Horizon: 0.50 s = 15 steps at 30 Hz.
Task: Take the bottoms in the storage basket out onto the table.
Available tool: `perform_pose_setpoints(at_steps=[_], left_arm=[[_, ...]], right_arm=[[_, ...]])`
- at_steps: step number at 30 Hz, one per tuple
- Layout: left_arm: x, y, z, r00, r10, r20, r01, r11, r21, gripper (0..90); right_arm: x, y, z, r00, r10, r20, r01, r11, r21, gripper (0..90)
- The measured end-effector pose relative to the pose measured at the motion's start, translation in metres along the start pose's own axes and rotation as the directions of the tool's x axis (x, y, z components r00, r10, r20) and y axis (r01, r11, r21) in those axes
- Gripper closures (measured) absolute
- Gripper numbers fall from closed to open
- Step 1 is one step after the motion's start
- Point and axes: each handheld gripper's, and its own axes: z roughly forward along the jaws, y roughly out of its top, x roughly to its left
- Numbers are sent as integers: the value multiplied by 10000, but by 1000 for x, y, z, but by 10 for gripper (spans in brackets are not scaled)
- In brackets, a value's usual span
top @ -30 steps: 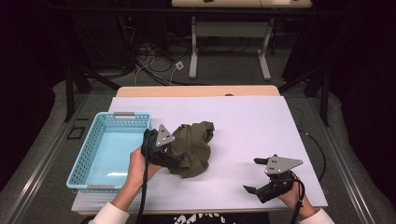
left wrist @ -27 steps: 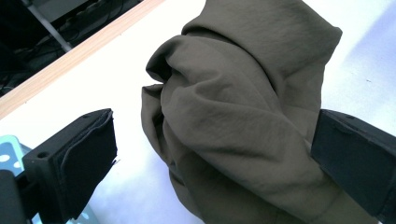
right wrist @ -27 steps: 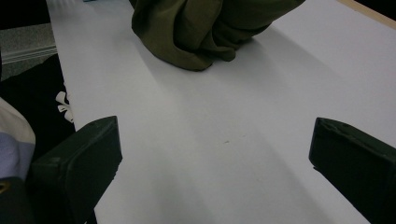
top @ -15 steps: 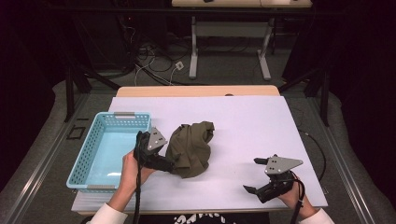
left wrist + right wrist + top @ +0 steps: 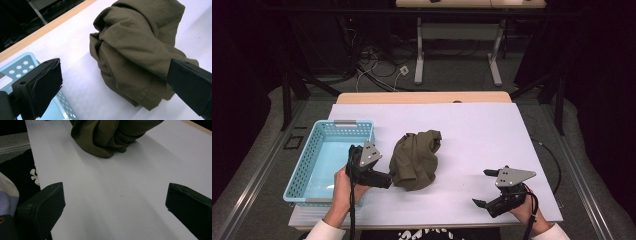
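Olive cloth (image 5: 416,159) is lying crumpled near the middle of the white table (image 5: 472,130). At its 9 o'clock the left gripper (image 5: 382,179) is hovering with jaws apart, beside the blue basket (image 5: 323,150). At 4 o'clock the right gripper (image 5: 486,189) is resting, jaws wide, holding nothing.

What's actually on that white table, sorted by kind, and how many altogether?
Crumpled olive cloth: 1
Light blue basket: 1
Hand-held tool: 2, left tool, right tool
Total: 4
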Motion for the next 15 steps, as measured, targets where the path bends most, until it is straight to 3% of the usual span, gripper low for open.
perform_pose_setpoints(at_steps=[15], left_arm=[[1,-15,-12,9995,-275,-184,274,9996,-14,0]], right_arm=[[0,0,0,10000,-2,-2,2,10000,5,21]])
